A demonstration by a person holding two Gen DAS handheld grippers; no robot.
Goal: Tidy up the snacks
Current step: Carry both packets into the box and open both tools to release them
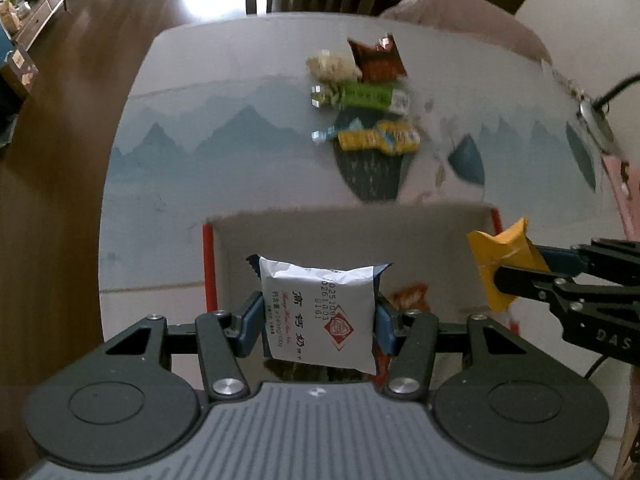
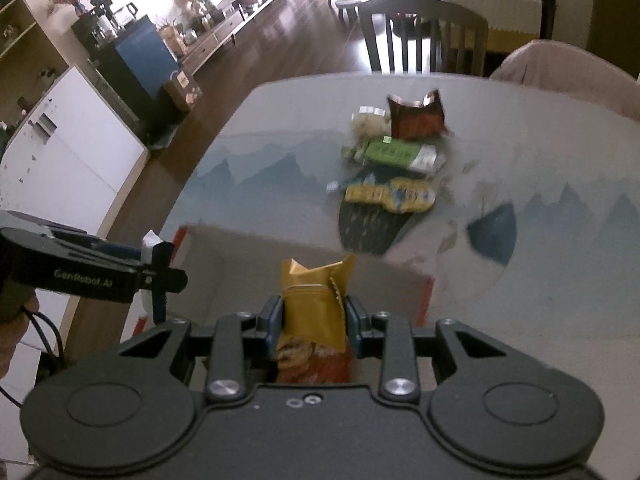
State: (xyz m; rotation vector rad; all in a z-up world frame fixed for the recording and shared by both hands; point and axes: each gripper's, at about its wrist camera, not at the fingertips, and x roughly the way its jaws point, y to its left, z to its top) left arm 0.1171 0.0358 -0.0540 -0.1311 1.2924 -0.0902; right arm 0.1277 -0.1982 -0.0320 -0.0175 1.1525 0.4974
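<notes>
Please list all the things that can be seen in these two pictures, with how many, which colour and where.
white packet: 1, white with red print, held in left gripper over the box
gold packet: 1, gold, held in right gripper over the box
box: 1, grey inside with red corners, near edge of the table
orange packet: 1, orange-red, in the box under the gold packet
dark red packet: 1, on the table, farthest of the loose group
pale snack: 1, cream, left of the dark red packet
green packet: 1, green and white, middle of the group
yellow packet: 1, yellow and blue, nearest of the group
table: 1, pale with blue mountain print
chair: 1, dark, behind the table
left gripper: 1, black, shut
right gripper: 1, black, shut
</notes>
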